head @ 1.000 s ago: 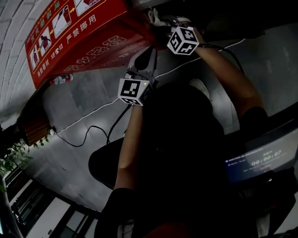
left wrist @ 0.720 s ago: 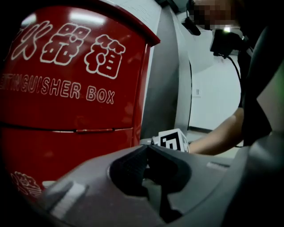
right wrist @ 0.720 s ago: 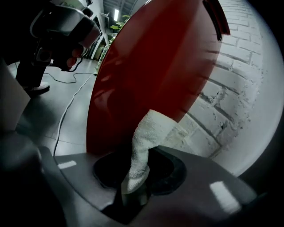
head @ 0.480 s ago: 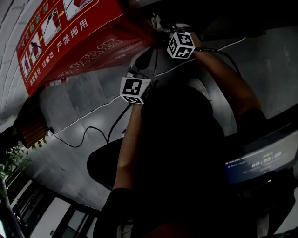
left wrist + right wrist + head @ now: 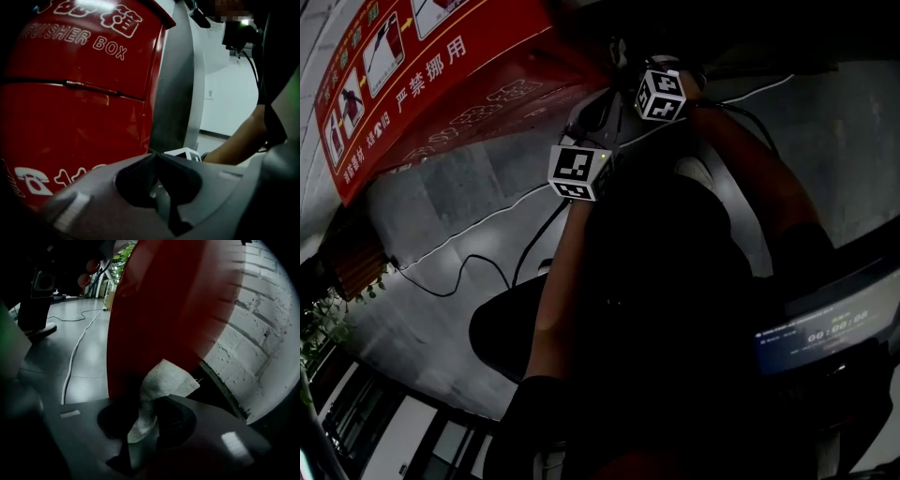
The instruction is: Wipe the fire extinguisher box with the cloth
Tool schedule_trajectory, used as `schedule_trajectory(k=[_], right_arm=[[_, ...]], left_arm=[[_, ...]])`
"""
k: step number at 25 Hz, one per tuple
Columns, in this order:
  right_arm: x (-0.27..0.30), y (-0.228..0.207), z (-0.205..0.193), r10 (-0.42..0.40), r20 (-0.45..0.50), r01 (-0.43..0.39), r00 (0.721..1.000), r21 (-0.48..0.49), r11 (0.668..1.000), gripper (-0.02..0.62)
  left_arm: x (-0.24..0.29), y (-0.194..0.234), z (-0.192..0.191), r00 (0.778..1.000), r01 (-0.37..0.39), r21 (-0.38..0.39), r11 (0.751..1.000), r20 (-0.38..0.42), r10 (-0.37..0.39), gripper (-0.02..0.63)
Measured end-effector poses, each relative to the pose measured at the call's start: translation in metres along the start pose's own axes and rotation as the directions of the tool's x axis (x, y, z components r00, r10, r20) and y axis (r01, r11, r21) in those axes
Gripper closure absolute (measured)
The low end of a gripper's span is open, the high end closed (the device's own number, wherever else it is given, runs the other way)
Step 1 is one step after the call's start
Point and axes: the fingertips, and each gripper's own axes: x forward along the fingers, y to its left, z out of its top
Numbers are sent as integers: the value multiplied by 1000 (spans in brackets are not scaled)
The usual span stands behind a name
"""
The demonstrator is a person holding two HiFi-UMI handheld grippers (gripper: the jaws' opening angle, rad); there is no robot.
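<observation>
Mid-wipe, I judge: right gripper (image 5: 150, 405) clamps the cloth (image 5: 165, 379) against the box (image 5: 173, 310) side; left gripper (image 5: 155, 157), closed and empty, hangs near the box front.

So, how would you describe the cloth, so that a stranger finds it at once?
Find the big red fire extinguisher box beside the white brick wall. Close in front of it, the right gripper has its jaws shut on the cloth. It is the only soft, white, crumpled thing against the red.
</observation>
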Motion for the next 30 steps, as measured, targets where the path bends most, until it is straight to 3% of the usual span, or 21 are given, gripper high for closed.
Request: schedule_trajectory(k=[13, 17, 19, 22, 25, 30], right_arm=[[19, 23, -19, 76, -94, -76, 993, 6, 997, 508], [13, 32, -25, 160, -148, -147, 976, 95, 985, 501], [-3, 30, -23, 164, -145, -139, 976, 168, 976, 499], [-43, 19, -15, 90, -104, -62, 991, 245, 968, 499], [-100, -12, 1, -40, -21, 44, 999, 260, 965, 499], [-192, -63, 77, -239, 136, 199, 961, 257, 946, 497]], left_arm=[[19, -7, -31, 997, 25, -3, 1000, -75, -25, 606], [13, -4, -27, 997, 9, -1, 1000, -77, -9, 606], [3, -5, -15, 997, 7, 6, 1000, -78, -7, 606], [-11, -16, 10, 998, 23, 31, 999, -61, -21, 606], [-17, -24, 45, 1000, -12, 72, 997, 21, 11, 606], [-58, -21, 118, 987, -78, 113, 990, 149, 61, 606]])
